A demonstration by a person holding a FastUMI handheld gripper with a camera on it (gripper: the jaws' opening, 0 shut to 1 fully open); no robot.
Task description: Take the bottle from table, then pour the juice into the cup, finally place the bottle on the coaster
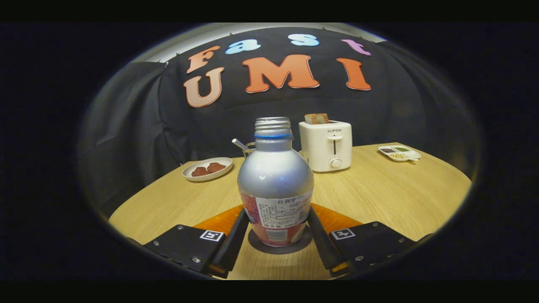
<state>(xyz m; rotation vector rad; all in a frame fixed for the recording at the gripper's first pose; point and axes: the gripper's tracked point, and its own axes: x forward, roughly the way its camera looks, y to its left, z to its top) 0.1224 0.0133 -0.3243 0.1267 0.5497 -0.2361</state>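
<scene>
The bottle (275, 185) is standing upright between the fingers (236, 235) of the gripper (276, 242), its base resting on the dark coaster (257, 244). Both fingers are flanking its lower body; whether they are pressing on it or just clear, I cannot tell. Judged step: final placement. Next move calls for opening wide and withdrawing straight back without tipping it.

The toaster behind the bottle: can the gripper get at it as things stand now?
Probably not directly. The bottle stands upright on the dark coaster between the gripper's fingers, which flank its lower body, and blocks the straight way to the toaster beyond it.
</scene>
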